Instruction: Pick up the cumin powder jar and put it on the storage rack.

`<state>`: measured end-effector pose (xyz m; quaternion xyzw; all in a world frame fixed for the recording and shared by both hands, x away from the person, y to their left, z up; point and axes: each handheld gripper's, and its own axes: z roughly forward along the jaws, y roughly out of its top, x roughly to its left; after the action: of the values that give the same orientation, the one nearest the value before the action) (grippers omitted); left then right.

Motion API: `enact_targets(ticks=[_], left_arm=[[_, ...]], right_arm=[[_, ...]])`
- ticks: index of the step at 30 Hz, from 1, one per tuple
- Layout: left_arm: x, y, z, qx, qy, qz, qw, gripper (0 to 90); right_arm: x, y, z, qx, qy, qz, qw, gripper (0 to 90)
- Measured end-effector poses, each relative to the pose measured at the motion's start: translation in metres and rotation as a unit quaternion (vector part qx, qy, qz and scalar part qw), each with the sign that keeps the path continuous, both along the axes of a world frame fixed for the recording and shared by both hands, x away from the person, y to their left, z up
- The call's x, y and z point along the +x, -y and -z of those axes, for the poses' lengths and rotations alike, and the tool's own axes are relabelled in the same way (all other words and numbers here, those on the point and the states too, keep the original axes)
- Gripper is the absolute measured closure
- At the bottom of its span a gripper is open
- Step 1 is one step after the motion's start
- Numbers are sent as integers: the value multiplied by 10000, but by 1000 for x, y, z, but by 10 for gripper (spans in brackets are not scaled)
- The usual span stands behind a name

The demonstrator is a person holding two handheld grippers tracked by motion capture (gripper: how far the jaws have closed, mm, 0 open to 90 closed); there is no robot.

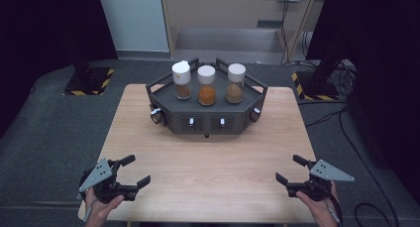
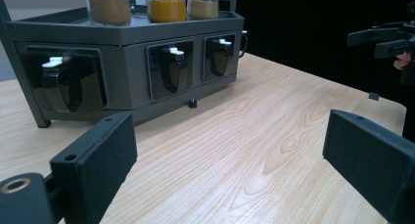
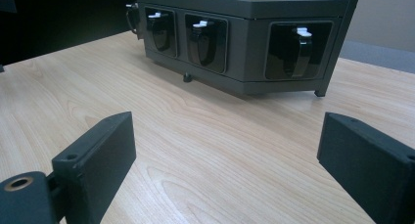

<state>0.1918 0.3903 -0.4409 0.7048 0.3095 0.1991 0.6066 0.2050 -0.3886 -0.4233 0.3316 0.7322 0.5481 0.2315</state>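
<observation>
A dark grey hexagonal rack stands at the far middle of the wooden table. On its top stand three white-capped jars: brown powder, orange powder and tan powder. Its front faces hold black levers with white tips. My left gripper rests open near the front left corner of the table, jaws wide with bare wood between them. My right gripper rests open near the front right corner, also with nothing between its jaws. Both point toward the rack from a distance.
The table stands on grey carpet. Two black stand bases with yellow-black hazard tape sit beyond the far corners. Cables trail on the floor at the right. A pale cabinet stands behind.
</observation>
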Motion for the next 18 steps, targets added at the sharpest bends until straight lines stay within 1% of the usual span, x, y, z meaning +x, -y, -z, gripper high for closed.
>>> enact_targets(ticks=[7,11,13,16,18], left_arm=[[0,0,0,-14,0,0,10000,47],[1,1,0,20,21,-28,10000,46],[1,1,0,20,11,-36,10000,43],[-1,2,1,29,70,-74,9999,40],[-1,2,1,34,71,-90,9999,36]], right_arm=[[0,1,0,2,-5,-20,10000,76],[1,0,0,-17,-12,-45,10000,75],[2,1,0,13,-28,-84,10000,72],[3,2,2,42,-53,-148,9999,62],[5,3,3,133,-73,-180,9997,53]])
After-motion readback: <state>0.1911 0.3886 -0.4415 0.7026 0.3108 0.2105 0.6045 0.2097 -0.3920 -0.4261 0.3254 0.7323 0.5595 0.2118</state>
